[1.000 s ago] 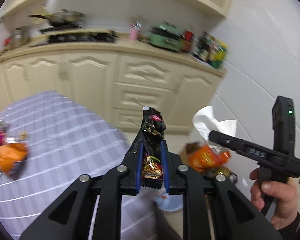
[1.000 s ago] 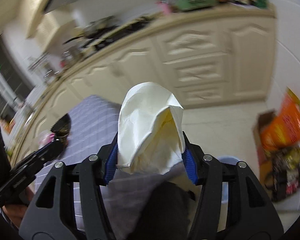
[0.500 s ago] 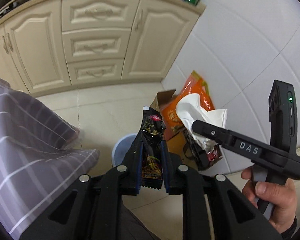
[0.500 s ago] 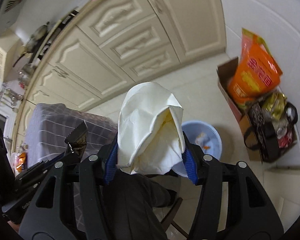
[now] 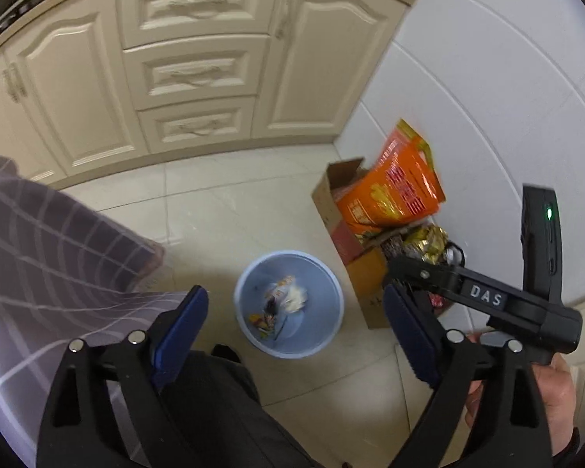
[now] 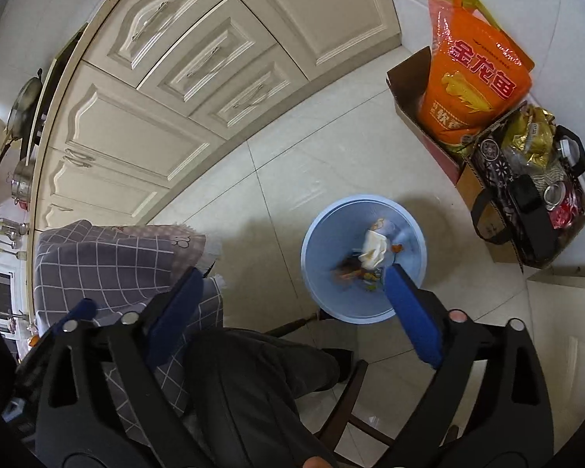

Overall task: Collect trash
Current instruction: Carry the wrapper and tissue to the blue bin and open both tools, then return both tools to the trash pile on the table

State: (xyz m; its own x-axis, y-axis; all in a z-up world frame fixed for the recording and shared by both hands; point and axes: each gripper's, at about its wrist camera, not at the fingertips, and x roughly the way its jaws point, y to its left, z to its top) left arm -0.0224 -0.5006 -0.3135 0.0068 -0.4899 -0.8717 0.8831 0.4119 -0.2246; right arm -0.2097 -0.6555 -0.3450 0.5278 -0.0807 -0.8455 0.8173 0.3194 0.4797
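Both point steeply downward: the left hand-held gripper (image 5: 294, 329) and the right hand-held gripper (image 6: 292, 300) have just been opening, jaws now spread wide with nothing between them; a hand (image 5: 557, 394) grips the right one's handle

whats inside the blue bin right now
The blue bin holds a crumpled white tissue and colourful wrappers; anything beneath them is hidden.

Both wrist cameras look steeply downward along their own open jaws onto the tiled floor (image 5: 253, 202), from well above it. Each view takes in the blue bin (image 5: 288, 304), the cardboard box (image 5: 355, 257) by the wall and the cream cabinets (image 5: 199, 70). The left view also catches the right gripper (image 5: 394, 273) from the side; the right view is rolled, cabinets running diagonally.
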